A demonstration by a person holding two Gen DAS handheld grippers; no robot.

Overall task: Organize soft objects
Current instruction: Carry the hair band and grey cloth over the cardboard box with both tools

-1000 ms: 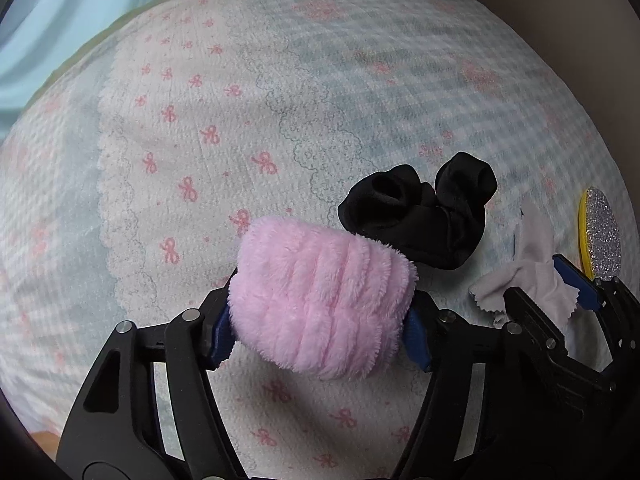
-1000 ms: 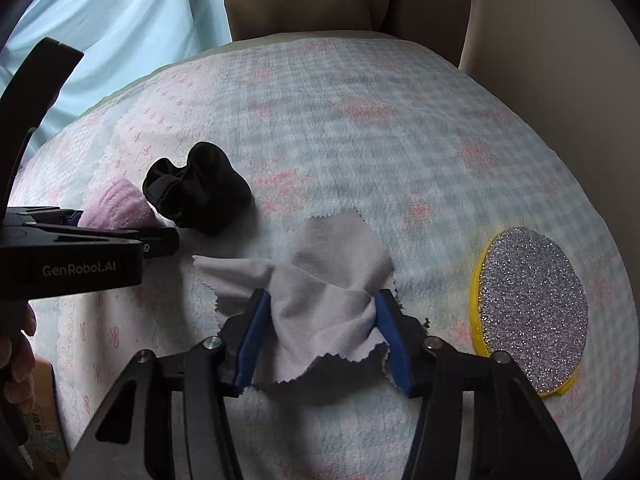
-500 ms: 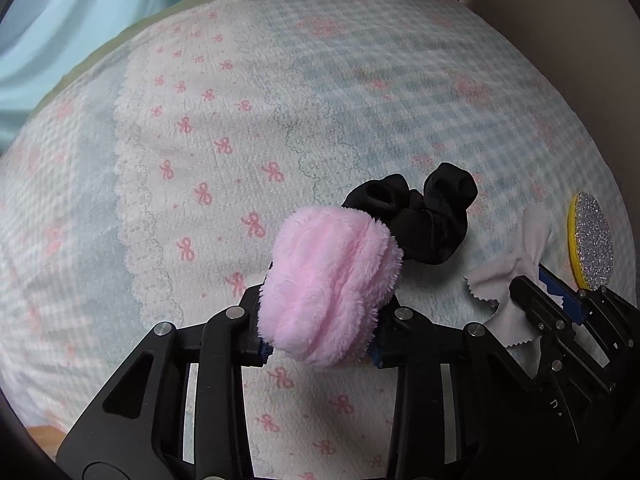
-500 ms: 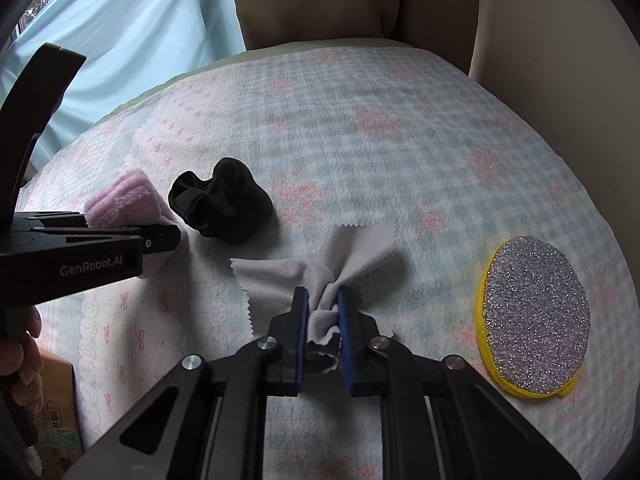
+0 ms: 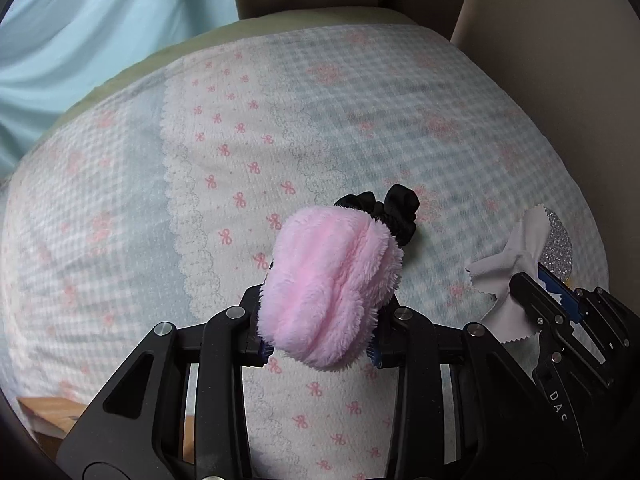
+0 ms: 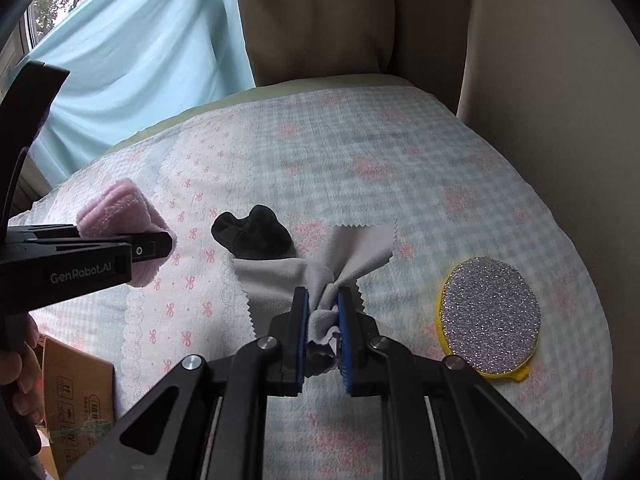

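Observation:
My left gripper (image 5: 318, 350) is shut on a fluffy pink cloth (image 5: 328, 284) and holds it above the patterned bedspread (image 5: 240, 152); the pink cloth also shows in the right wrist view (image 6: 120, 212). My right gripper (image 6: 324, 320) is shut on a grey pinked-edge cloth (image 6: 320, 268), bunched between the blue pads and lifted off the bedspread; the grey cloth also shows in the left wrist view (image 5: 516, 260). A black scrunchie (image 6: 252, 234) lies on the bedspread between the two grippers, partly behind the pink cloth in the left wrist view (image 5: 396, 208).
A glittery silver oval pad with a yellow rim (image 6: 490, 316) lies on the bedspread at the right. Beige cushions (image 6: 540, 80) rise behind and to the right. A light blue curtain (image 6: 140, 60) hangs at the left. A cardboard box (image 6: 76, 392) sits below the bedspread's left edge.
Both grippers closed on their cloths and rose: the left squeezed the pink cloth and lifted it, the right pinched the grey cloth and pulled it up off the bedspread.

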